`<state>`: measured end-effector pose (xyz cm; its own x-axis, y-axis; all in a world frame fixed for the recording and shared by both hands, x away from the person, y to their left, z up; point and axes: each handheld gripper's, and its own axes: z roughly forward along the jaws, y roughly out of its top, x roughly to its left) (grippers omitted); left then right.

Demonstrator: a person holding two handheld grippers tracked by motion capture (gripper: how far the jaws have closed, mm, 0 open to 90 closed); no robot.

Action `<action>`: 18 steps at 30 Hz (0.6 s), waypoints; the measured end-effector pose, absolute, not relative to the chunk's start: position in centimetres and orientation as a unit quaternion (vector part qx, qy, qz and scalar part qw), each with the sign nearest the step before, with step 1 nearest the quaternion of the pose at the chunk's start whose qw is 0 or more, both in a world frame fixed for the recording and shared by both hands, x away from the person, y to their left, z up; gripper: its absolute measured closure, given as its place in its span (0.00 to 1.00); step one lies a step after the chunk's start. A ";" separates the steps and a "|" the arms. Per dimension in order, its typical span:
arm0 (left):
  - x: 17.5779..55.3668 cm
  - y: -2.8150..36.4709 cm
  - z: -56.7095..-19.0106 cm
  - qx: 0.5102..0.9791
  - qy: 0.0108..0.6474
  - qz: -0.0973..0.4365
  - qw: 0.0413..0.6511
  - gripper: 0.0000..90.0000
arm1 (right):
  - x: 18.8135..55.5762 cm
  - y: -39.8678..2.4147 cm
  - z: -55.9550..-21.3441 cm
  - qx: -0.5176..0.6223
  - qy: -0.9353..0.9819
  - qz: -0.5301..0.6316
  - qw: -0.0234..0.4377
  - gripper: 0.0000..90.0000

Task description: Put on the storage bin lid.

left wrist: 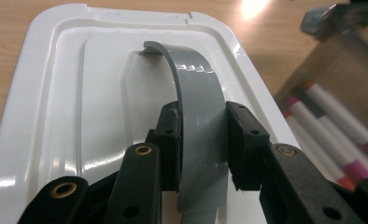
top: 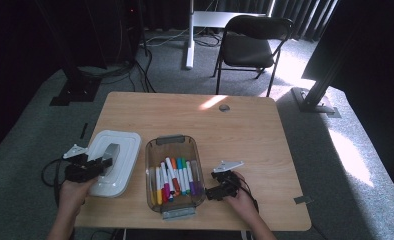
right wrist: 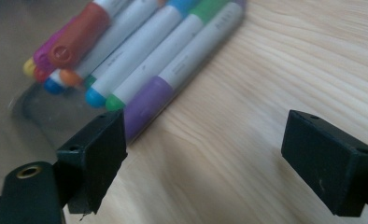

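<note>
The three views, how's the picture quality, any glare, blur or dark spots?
High view: dark surroundings, sunlight patches on the carpet and a bright streak on the wooden table. Left gripper view: sharp on the grey handle and white lid, with shiny reflections; the markers at right are blurred, glare at top. Right gripper view: evenly lit, the markers soft, the near jaws slightly out of focus.
</note>
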<state>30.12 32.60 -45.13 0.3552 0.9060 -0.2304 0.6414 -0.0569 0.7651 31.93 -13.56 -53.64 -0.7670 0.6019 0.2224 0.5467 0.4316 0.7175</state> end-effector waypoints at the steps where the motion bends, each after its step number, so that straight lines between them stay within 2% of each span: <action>1: 29.9 32.8 -44.7 0.710 0.543 0.160 0.419 0.77 | 31.9 -13.3 -53.7 0.339 0.845 0.411 0.032 0.15; 9: 28.7 33.0 -41.4 0.710 0.521 0.161 0.447 0.77 | 31.7 -11.4 -54.2 0.333 0.853 0.399 0.044 0.15; 18: 27.9 30.5 -39.3 0.733 0.468 0.157 0.468 0.77 | 31.6 -8.3 -54.2 0.315 0.863 0.391 0.052 0.14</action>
<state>27.88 30.49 -39.27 0.5132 0.8328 -0.2076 0.5395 -0.1249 0.8327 31.62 -8.35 -54.25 -0.7964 0.5839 0.1573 0.5033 0.4957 0.7078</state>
